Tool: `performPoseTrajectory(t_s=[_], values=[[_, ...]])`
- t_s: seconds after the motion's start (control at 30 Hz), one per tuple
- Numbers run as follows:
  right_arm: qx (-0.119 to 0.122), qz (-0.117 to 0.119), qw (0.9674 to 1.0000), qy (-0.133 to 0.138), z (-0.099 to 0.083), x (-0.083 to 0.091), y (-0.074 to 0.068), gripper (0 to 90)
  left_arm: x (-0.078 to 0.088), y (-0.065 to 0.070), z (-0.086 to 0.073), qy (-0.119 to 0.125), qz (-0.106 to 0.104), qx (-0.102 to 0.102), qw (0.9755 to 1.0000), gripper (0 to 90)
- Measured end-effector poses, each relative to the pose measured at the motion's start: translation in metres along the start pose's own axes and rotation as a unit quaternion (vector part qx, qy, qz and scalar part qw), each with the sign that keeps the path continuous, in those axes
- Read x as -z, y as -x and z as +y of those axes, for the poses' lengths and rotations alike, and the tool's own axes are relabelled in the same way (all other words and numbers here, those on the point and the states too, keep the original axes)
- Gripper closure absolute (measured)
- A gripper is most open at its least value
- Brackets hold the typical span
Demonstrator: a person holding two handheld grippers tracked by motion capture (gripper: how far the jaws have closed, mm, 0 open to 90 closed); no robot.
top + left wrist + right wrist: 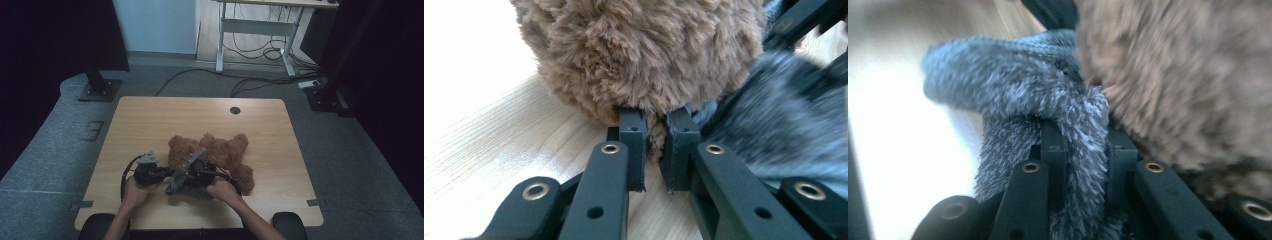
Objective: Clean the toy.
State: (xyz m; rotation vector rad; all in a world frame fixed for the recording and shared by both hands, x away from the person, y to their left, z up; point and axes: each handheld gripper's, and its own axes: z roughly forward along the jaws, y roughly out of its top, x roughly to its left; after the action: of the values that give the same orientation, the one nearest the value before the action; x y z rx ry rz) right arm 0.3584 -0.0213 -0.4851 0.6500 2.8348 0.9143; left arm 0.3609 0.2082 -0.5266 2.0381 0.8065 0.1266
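Note:
A brown teddy bear (220, 152) lies on the wooden table (150, 120), with a fuzzy grey knitted cloth (192, 190) against its near side. My left gripper (167, 173) reaches the bear from the left. In the left gripper view it (655, 142) is shut on a tuft of the bear's brown fur (644, 55), with the grey cloth (774, 125) blurred to the right. My right gripper (179, 181) comes in from the right over the cloth. In the right gripper view it (1083, 150) is shut on a fold of the grey cloth (1013, 80), the bear's fur (1188, 75) beside it.
A round cable hole (235, 110) sits near the table's far edge. Black cables loop from both grippers beside the person's hands (134, 192). Beyond the table, a dark stand base (100, 90) rests on grey carpet and a desk frame (255, 30) stands with floor cables.

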Motion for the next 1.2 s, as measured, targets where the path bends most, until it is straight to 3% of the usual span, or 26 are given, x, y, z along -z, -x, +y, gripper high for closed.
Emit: performPoseTrajectory(t_s=[0.23,0.5,1.2], values=[[0.008,-0.012,0.999,0.042,0.015,0.045,0.001,75.8,-0.001,0.0,0.0,0.0,0.001,0.0,1.0,80.5],[0.002,-0.059,0.9959,0.068,0.023,0.093,0.018,75.6,-0.001,0.0,-0.001,-0.002,0.002,-0.003,1.0,80.2],[-0.053,-0.137,0.9865,0.072,-0.021,0.156,0.056,75.5,-0.001,0.0,0.0,-0.005,0.006,-0.007,0.9999,79.8]])
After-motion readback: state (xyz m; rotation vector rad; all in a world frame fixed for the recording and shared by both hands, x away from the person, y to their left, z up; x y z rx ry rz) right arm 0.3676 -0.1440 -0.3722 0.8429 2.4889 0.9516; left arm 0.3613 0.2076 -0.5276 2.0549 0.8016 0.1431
